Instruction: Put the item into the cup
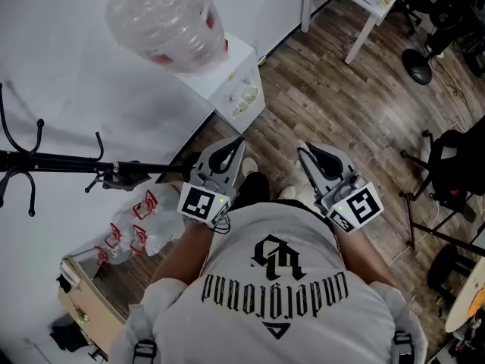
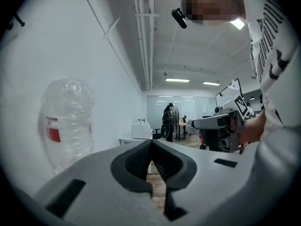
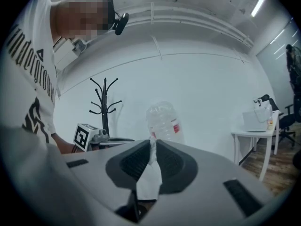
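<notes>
Head view steeply down, gripper views level, sharing bottle [image 1: 167, 21]

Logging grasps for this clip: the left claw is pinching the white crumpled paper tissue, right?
No. The right claw is pinching the white crumpled paper tissue, as the right gripper view shows; the left claw is shut on nothing.

Left gripper [image 1: 238, 144]: you held it level, before your chest, jaws together, empty. Right gripper [image 1: 304, 152]: level, just beside it, jaws clamping a white tissue [image 3: 149, 174].
</notes>
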Action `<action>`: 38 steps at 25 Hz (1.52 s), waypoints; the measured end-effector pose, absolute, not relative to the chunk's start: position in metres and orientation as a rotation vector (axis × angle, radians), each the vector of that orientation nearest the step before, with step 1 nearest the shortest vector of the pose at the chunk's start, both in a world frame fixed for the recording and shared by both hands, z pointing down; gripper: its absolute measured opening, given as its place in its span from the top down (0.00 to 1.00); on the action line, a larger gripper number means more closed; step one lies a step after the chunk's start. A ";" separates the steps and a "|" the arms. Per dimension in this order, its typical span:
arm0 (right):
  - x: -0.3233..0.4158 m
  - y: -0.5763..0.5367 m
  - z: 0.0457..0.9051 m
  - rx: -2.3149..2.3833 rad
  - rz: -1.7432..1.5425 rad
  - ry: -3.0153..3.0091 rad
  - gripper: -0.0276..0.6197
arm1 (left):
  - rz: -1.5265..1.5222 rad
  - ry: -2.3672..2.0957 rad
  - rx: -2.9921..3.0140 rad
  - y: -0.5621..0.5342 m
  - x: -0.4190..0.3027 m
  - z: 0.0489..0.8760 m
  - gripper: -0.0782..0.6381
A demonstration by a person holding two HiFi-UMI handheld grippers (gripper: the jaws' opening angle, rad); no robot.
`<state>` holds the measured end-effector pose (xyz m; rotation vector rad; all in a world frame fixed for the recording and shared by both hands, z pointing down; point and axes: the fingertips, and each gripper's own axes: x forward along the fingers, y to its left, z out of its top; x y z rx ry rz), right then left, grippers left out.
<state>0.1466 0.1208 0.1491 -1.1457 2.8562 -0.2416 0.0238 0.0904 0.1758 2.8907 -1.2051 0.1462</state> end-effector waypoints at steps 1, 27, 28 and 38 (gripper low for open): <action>0.145 0.116 0.151 -1.143 -0.251 2.861 0.88 | 0.151 -1.209 2.888 0.086 0.022 0.178 0.88; 0.068 -0.070 0.376 -1.255 -0.589 3.095 0.88 | 0.382 -1.106 2.680 -0.067 -0.047 0.365 0.88; 0.065 -0.078 0.391 -1.265 -0.611 3.100 0.88 | 0.396 -1.101 2.671 -0.074 -0.049 0.378 0.88; 0.029 -0.160 0.531 -1.302 -0.747 3.175 0.87 | 0.456 -1.103 2.597 -0.138 -0.053 0.494 0.88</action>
